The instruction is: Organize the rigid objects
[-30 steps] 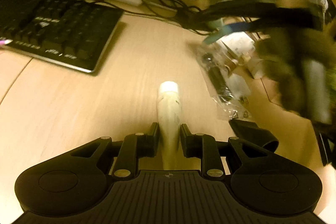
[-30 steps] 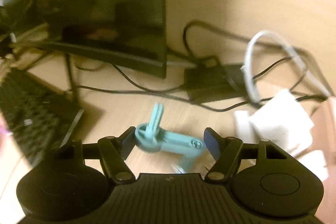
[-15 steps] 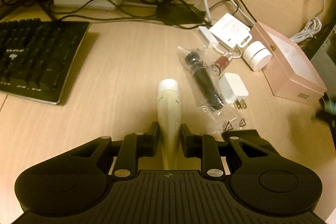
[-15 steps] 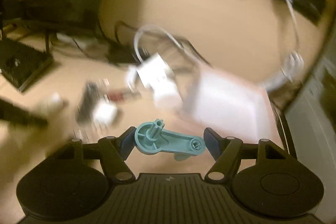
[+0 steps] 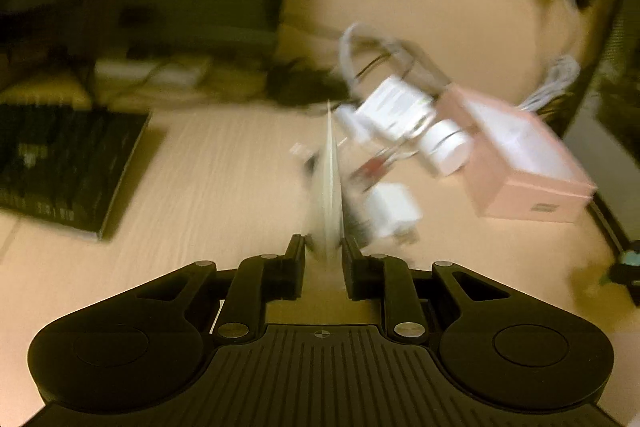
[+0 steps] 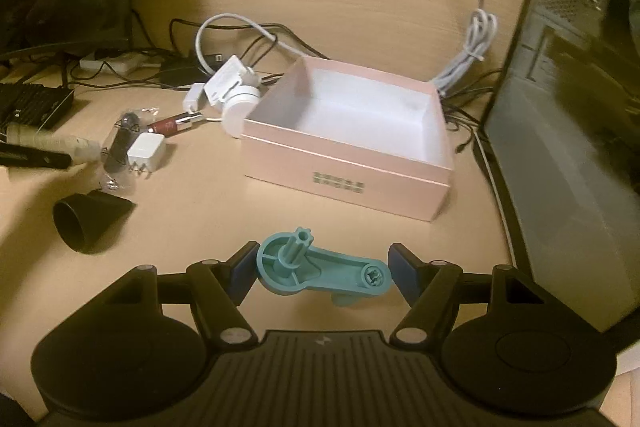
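Note:
My right gripper (image 6: 322, 273) is shut on a teal plastic crank handle (image 6: 320, 273), held crosswise between the jaws just in front of an open pink box (image 6: 348, 163) with a white, empty inside. My left gripper (image 5: 323, 255) is shut on a cream tube (image 5: 330, 195); the view is blurred by motion. The tube and left fingers also show at the left edge of the right wrist view (image 6: 48, 143). The pink box shows in the left wrist view (image 5: 524, 171) at the right.
On the desk lie a black funnel-shaped part (image 6: 86, 221), a white charger plug (image 6: 146, 153), a bagged black item (image 6: 120, 147), a dark red tube (image 6: 172, 125), a white round puck (image 6: 240, 105), white adapters and cables. A keyboard (image 5: 64, 171) sits left; a computer case (image 6: 568, 131) stands right.
The right gripper swung from the monitor toward the pink box with the teal crank. The left gripper moved up and right with the cream tube, now blurred.

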